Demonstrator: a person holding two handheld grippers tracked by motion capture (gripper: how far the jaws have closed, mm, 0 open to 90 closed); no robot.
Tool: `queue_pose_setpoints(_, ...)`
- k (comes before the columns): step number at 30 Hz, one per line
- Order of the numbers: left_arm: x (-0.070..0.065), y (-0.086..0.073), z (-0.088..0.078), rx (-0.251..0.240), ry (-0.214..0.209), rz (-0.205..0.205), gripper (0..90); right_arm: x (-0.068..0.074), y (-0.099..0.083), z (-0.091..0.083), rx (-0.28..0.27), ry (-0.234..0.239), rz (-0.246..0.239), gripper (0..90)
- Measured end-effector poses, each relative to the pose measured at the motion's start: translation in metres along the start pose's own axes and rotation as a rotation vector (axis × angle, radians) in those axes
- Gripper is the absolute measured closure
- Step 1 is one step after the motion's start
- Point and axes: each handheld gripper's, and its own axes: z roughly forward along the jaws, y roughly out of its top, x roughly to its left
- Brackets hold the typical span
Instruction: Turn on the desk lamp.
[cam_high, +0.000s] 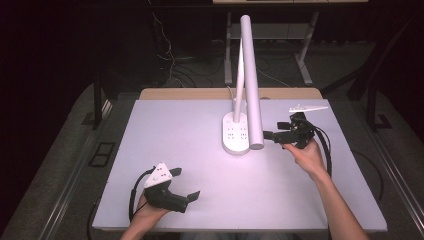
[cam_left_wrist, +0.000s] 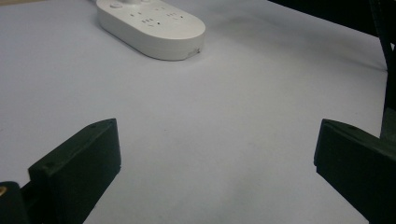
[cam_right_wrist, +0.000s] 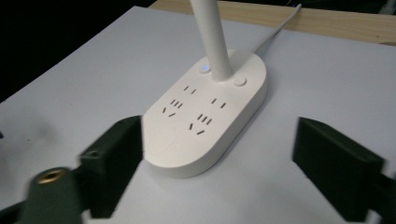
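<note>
A white desk lamp stands on an oval base (cam_high: 236, 132) that carries several power sockets; its stem (cam_high: 239, 75) rises and a long lamp bar (cam_high: 252, 80) reaches forward over it. In the right gripper view the base (cam_right_wrist: 205, 112) lies straight ahead, with a blue-lit button (cam_right_wrist: 204, 69) and a plain button (cam_right_wrist: 240, 81) beside the stem (cam_right_wrist: 212, 37). My right gripper (cam_high: 274, 131) hovers just right of the base, open and holding nothing (cam_right_wrist: 217, 158). My left gripper (cam_high: 186, 183) is open near the table's front left, far from the base (cam_left_wrist: 154, 25), with nothing between its jaws (cam_left_wrist: 217, 158).
The white tabletop (cam_high: 175, 130) has a wooden strip (cam_high: 200, 93) along its far edge. The lamp's white cable (cam_right_wrist: 278, 30) runs off the back. Dark floor, cables and table legs lie beyond the table.
</note>
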Motion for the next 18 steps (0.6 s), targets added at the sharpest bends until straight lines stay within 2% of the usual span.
queue_pose_setpoints(1, 0.000, 0.000, 0.000, 0.001, 0.002, 0.002, 0.0, 0.000, 0.000, 0.000, 0.000, 0.000, 0.000, 9.0)
queue_pose_setpoints(2, -0.001, 0.000, 0.000, 0.000, 0.002, 0.001, 0.0, 0.004, -0.005, -0.003, 0.008, 0.000, -0.004, 0.5)
queue_pose_setpoints(7, -0.001, 0.000, 0.001, 0.003, -0.001, 0.008, 0.0, 0.012, -0.015, -0.012, 0.014, 0.007, -0.010, 0.0)
queue_pose_setpoints(8, -0.001, 0.000, 0.001, 0.003, -0.001, 0.007, 0.0, 0.013, -0.019, -0.015, 0.006, 0.008, -0.022, 0.0)
queue_pose_setpoints(18, -0.002, 0.000, 0.001, 0.005, -0.002, 0.008, 0.0, 0.027, -0.045, -0.040, -0.029, 0.034, -0.031, 0.1)
